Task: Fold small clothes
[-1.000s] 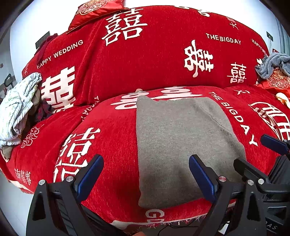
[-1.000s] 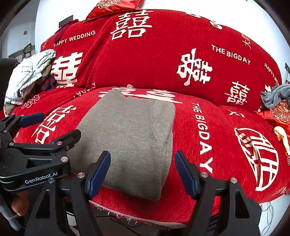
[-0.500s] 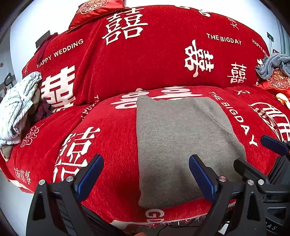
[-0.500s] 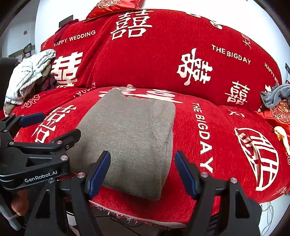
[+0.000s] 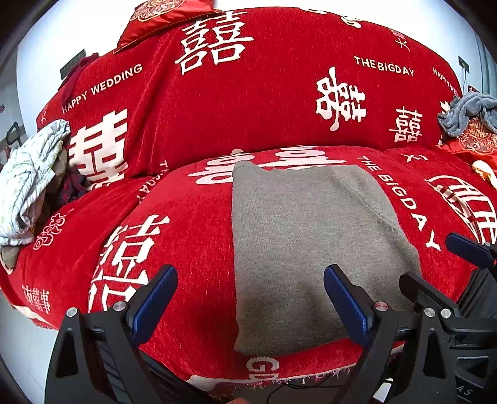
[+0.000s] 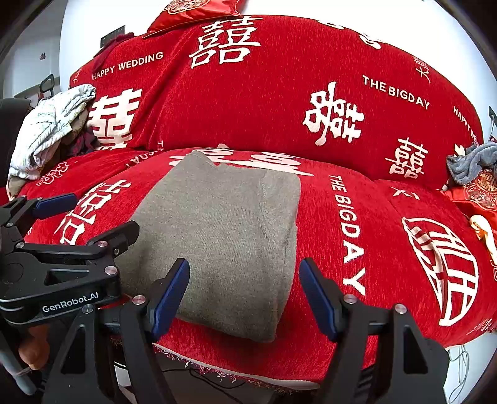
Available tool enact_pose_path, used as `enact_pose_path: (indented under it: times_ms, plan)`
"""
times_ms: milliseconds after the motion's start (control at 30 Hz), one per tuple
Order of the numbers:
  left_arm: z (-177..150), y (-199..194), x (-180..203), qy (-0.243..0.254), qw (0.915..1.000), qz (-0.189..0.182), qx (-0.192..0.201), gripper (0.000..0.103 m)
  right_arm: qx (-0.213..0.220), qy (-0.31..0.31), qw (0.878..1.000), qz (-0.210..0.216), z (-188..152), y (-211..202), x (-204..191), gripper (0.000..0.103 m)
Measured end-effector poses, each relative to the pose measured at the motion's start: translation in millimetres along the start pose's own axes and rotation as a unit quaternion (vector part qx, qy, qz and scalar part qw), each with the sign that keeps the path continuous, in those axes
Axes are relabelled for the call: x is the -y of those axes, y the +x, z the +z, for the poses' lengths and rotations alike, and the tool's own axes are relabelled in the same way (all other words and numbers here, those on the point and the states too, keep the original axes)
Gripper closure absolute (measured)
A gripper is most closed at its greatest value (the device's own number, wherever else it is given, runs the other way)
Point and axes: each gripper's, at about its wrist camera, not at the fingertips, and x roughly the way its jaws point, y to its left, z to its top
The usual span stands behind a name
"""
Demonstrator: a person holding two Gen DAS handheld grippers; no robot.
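Left wrist view: a folded grey garment (image 5: 304,248) is seen lying flat on the seat of a red sofa (image 5: 186,223), whose cover is printed with white characters and the words "HAPPY WEDDING" and "THE BIGDAY". The garment's near edge is placed close to the front edge of the seat. The left tool (image 5: 250,303) is held above that front edge with its blue-padded jaws spread wide; nothing is gripped between them, and the garment's left edge is seen in the gap. At the far right of this view part of the right tool (image 5: 466,251) is visible.

In the right wrist view the right tool (image 6: 245,295) is likewise held wide open and empty, with the garment's near right corner framed between its pads but not touched. The left tool (image 6: 62,223) is shown just beside it, over the garment's left part.

A crumpled white patterned cloth (image 5: 28,183) is piled at the left end of the sofa, a grey-blue cloth (image 5: 466,115) at the right end, and a red embroidered cushion (image 5: 161,15) is laid on top of the backrest.
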Motion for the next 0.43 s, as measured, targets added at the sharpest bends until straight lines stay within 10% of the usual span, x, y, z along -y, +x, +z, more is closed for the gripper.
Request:
enact_pose_path:
  times_ms: [433]
  plan:
    - [-1.6, 3.8, -1.4, -0.004, 1.0000, 0.006, -0.006, 0.007, -0.003, 0.004, 1.000, 0.002, -5.4, 1.7, -0.7, 0.027]
